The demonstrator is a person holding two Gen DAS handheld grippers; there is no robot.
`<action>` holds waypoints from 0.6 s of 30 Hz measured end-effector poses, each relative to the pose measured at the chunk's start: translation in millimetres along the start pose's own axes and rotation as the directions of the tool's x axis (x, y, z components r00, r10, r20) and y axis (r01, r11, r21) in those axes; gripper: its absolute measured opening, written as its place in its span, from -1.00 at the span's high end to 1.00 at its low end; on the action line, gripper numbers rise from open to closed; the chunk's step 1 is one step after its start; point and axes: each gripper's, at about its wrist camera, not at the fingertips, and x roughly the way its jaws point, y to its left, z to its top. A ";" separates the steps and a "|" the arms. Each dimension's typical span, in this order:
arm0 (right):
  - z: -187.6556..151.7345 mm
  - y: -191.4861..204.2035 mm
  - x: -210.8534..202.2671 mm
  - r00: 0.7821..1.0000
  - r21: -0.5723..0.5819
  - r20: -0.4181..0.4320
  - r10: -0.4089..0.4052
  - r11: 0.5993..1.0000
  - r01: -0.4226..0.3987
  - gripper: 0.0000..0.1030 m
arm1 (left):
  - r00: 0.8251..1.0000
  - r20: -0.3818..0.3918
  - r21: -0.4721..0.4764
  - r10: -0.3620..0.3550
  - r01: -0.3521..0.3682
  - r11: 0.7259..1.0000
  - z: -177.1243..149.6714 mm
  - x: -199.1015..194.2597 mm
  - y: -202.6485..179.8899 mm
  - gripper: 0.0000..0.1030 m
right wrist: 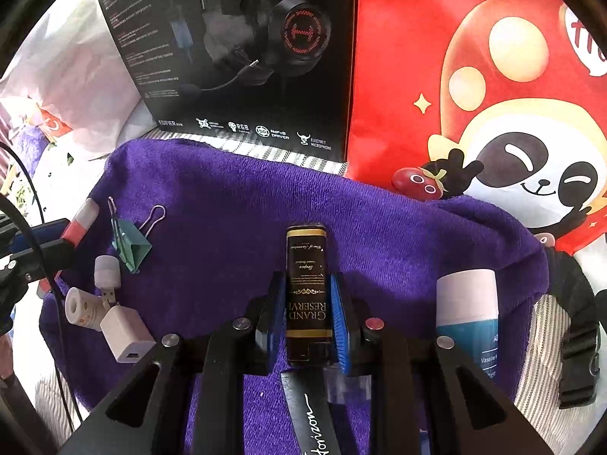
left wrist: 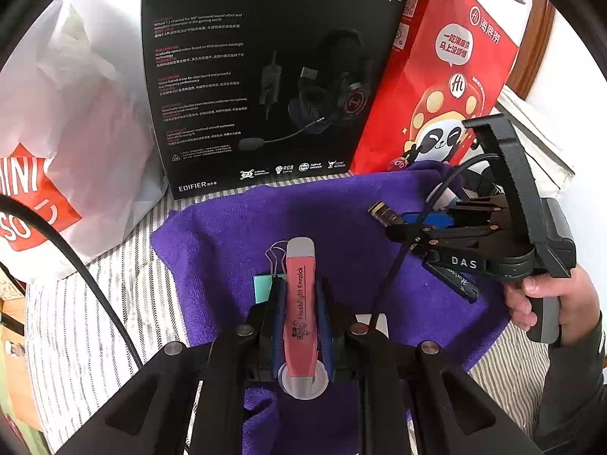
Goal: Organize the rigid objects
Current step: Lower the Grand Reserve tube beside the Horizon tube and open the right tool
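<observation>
The left gripper (left wrist: 299, 303) is clamped on a long pink plastic stick with grey ends (left wrist: 300, 303) — an ear-pick light. The stick's long side runs straight ahead, the same way the fingers point, and it hangs over the purple fuzzy towel (left wrist: 235, 235).

The right gripper (right wrist: 307, 303) is squeezed on a flat black bar with gold writing (right wrist: 306, 284), also pointing straight ahead.

A green binder clip (right wrist: 131, 246), white charger block (right wrist: 125, 335) and small white plug light (right wrist: 107, 273) lie far to its left — nearer the left gripper. A blue-and-white tube (right wrist: 468, 314) lies just right.
</observation>
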 end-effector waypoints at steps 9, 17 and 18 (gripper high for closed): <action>-24.3 -15.1 -46.7 0.996 0.023 0.081 0.042 0.999 -0.044 0.50 | 1.000 0.000 -0.007 -0.006 0.006 1.000 0.0 1.9 -1.6 0.69; -38.3 -27.9 -92.4 0.988 -0.005 0.154 0.024 1.000 -0.024 0.35 | 1.000 -0.015 0.030 0.007 -0.007 1.000 -0.3 11.7 -23.4 0.69; -39.6 -29.8 -99.0 0.986 -0.006 0.166 0.022 1.000 -0.021 0.35 | 1.000 -0.018 0.036 0.008 -0.008 0.999 -0.3 14.0 -27.4 0.69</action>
